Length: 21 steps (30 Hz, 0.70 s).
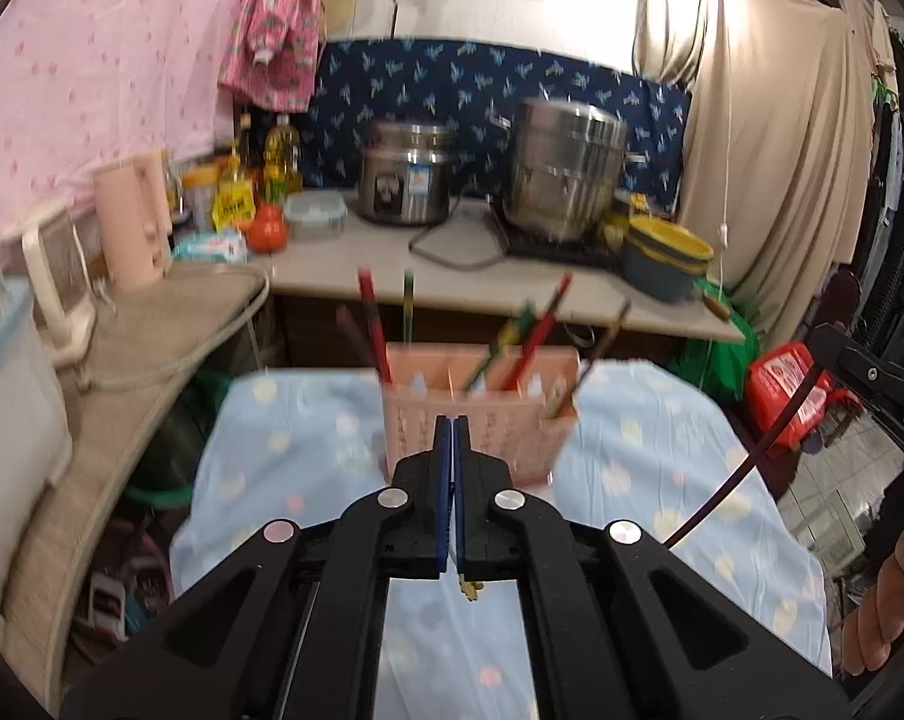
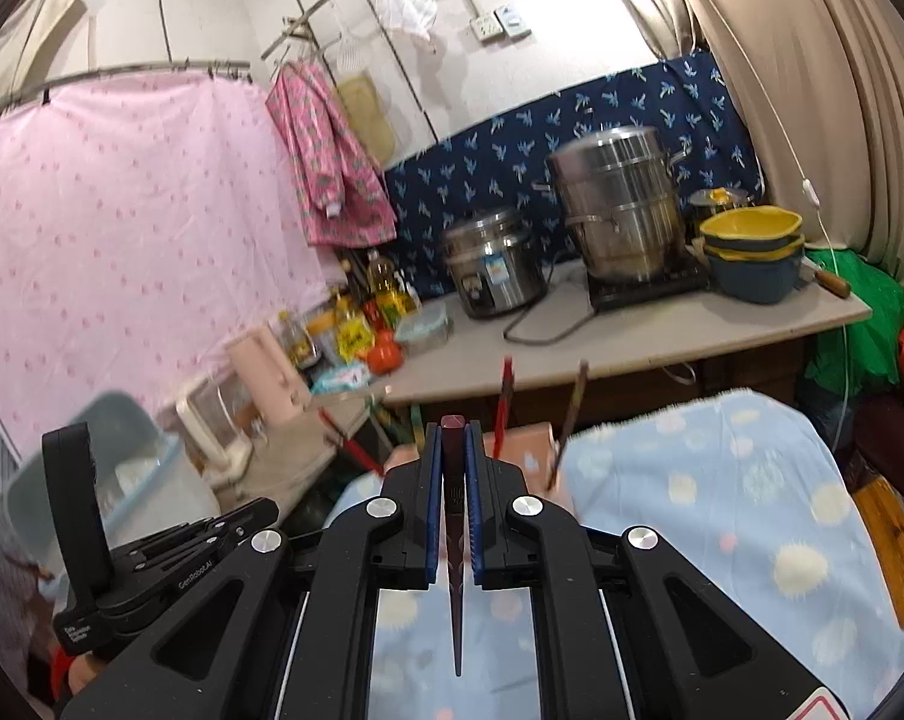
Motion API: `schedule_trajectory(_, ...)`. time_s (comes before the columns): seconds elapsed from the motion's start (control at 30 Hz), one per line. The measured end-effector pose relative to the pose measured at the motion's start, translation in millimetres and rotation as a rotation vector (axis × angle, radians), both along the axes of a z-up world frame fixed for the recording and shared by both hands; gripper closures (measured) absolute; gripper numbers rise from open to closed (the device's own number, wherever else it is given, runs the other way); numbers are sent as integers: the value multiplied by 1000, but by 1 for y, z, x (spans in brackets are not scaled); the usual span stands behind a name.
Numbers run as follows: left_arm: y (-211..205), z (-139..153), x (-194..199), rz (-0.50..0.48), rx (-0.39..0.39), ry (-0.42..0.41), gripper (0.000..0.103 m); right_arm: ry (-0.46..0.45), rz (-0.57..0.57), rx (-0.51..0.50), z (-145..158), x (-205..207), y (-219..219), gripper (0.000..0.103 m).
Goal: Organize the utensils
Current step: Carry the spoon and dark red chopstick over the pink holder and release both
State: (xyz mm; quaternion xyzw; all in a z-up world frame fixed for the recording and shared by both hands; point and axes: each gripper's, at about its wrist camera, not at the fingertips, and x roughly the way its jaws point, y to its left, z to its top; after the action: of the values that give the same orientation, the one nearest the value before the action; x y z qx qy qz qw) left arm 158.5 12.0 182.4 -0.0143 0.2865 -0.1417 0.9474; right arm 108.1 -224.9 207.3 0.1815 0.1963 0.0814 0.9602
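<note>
Two claws up over a desk draped in a blue spotted cloth (image 1: 661, 462). Pink slotted utensil holder (image 1: 481, 408) stands near the far edge of that desk, roughly mid-width, already carrying several chopsticks (image 1: 372, 324), red, green and dark ones, leaning out at different angles.

Left claw (image 1: 453, 426): jaws fully closed, blue pads (image 1: 444, 498) touching. Something small and yellowish (image 1: 471, 589) pokes out beneath the pads; too small to say if it is a pinched chopstick tip. Claw points straight at the holder's front wall.

Right claw (image 2: 453, 429): clamped on one dark maroon chopstick (image 2: 456, 612), held lengthwise between the pads, square butt end sticking past the fingertips, tapered tip running back toward the camera. In the left view the same stick shows as a thin dark line (image 1: 745, 462) hanging down from the right claw at the right edge. A person's fingers (image 1: 889, 594) are at the far right.

Handling, as a judgement: chopstick is light, stiff, thin, probably lacquered and slick, so it can swivel or slide in the pads if gripped near one end. The grip sits close to the thick end, which leaves the long tapered part free to aim into a slot. Holder looks like light plastic and could tip or skid on the cloth if a stick knocks its rim. Frames are blurred, so which compartment is free I cannot tell.

Behind, on a counter well apart: rice cooker (image 1: 405, 180), steel steamer pot (image 1: 562, 171), stacked yellow bowls (image 1: 667, 255).
</note>
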Motion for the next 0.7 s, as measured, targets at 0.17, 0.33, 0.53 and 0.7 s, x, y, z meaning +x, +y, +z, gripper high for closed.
schedule_trajectory(0.17, -11, 38, 41, 16, 8, -85, 103, -74, -32, 72, 33, 46, -13, 96)
schedule_trajectory(0.33, -19, 53, 81, 33, 6, -137, 103, -113, -79, 147, 40, 90, -26, 96)
schedule_trajectory(0.53, -25, 35, 116, 38, 12, -104, 103, -75, -114, 176, 12, 134, -31, 96)
schedule_trajectory(0.7, -25, 6, 132, 38, 13, -46, 103, 16, -100, 185, -28, 164, -29, 96)
